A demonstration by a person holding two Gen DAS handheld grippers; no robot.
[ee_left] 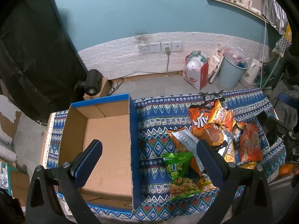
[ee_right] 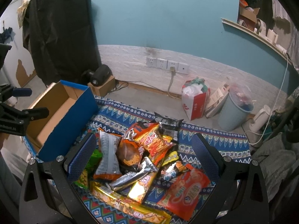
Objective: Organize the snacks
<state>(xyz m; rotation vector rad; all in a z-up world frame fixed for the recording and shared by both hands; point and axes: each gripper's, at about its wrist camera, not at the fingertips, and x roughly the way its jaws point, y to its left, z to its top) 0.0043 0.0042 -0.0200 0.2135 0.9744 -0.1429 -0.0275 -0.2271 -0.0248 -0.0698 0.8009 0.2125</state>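
A heap of snack bags (ee_right: 142,160) lies on the patterned cloth (ee_right: 214,141); among them are a green bag (ee_left: 180,171), an orange bag (ee_left: 205,127) and a red bag (ee_right: 185,190). An empty cardboard box with blue sides (ee_left: 104,141) stands left of the heap, seen again as the box (ee_right: 61,112) in the right wrist view. My left gripper (ee_left: 149,155) is open, straddling the box's right wall, holding nothing. My right gripper (ee_right: 143,147) hangs open above the heap, also holding nothing.
Beyond the cloth's far edge are a bare floor, a red-and-white paper bag (ee_left: 196,72), a pale blue bin (ee_left: 231,71) and a white kettle (ee_left: 252,71). A black draped object (ee_left: 37,56) stands at the left. Wall sockets (ee_left: 160,47) have a cable hanging down.
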